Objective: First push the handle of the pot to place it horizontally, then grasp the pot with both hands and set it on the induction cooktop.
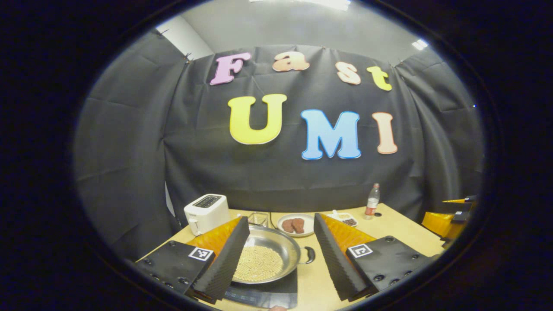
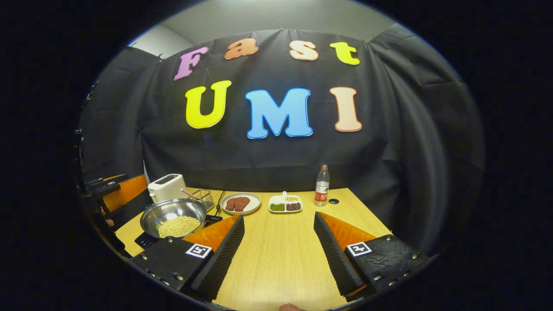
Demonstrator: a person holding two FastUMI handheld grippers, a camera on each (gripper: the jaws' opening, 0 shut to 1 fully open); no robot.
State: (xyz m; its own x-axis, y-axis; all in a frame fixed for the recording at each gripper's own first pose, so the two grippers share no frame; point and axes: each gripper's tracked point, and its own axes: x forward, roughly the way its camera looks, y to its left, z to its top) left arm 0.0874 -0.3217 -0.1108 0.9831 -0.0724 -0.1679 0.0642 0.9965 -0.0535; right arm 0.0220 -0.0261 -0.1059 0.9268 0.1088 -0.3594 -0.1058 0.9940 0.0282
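Observation:
A steel pot [image 1: 276, 248] holding pale beans rests on the black induction cooktop [image 1: 276, 290]. Its small dark handle [image 1: 309, 255] sticks out to the right. My left gripper [image 1: 281, 218] is open and hovers over the pot; its left finger hides the pot's left rim and neither finger touches the pot. In the right gripper view the pot [image 2: 173, 212] and cooktop [image 2: 144, 240] lie at the left, with the left gripper [image 2: 113, 193] behind them. My right gripper [image 2: 278, 217] is open over the bare wooden table [image 2: 276, 259], and its body [image 1: 449, 216] appears far right in the left gripper view.
Along the back of the table stand a white toaster [image 2: 166, 186], a wire basket [image 2: 203, 198], a plate of meat [image 2: 240, 203], a divided dish [image 2: 285, 204] and a bottle [image 2: 321, 185]. The table's right edge [image 2: 367, 216] is close.

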